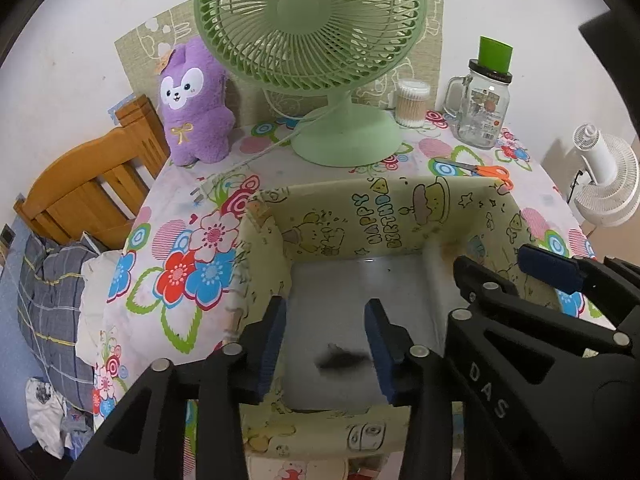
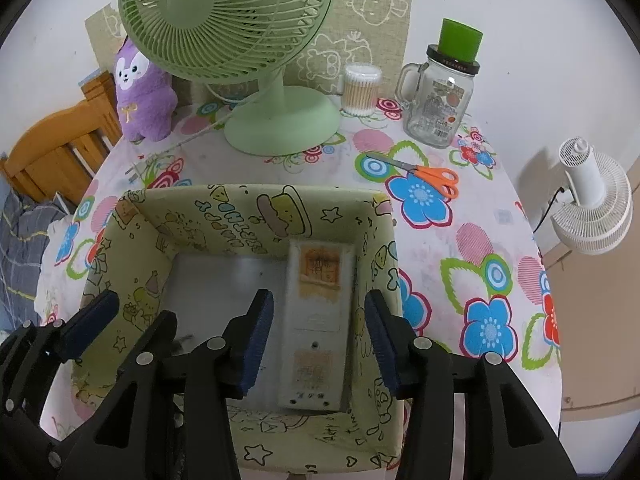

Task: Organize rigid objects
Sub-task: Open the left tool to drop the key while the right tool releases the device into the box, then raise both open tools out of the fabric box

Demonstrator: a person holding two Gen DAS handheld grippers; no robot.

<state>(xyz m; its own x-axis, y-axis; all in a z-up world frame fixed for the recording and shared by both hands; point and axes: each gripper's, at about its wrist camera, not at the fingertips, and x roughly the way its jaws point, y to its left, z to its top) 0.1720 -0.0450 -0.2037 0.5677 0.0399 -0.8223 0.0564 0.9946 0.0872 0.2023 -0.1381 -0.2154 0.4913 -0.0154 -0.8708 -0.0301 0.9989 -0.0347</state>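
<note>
While the right gripper [image 2: 318, 344] hangs with jaws apart over the flat white remote-shaped device [image 2: 316, 328] lying inside the yellow cartoon-printed box [image 2: 132, 216], the left gripper [image 1: 326, 344] hovers likewise parted and empty. Judged sound practice: lift both clear of the walls, then approach the orange-handled scissors [image 2: 434, 178] squarely across the handles.

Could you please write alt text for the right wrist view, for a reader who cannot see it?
The open right tool hangs over a white remote control lying in a yellow cartoon-print box on a floral tablecloth. Behind stand a green fan, glass jar and orange scissors.
</note>
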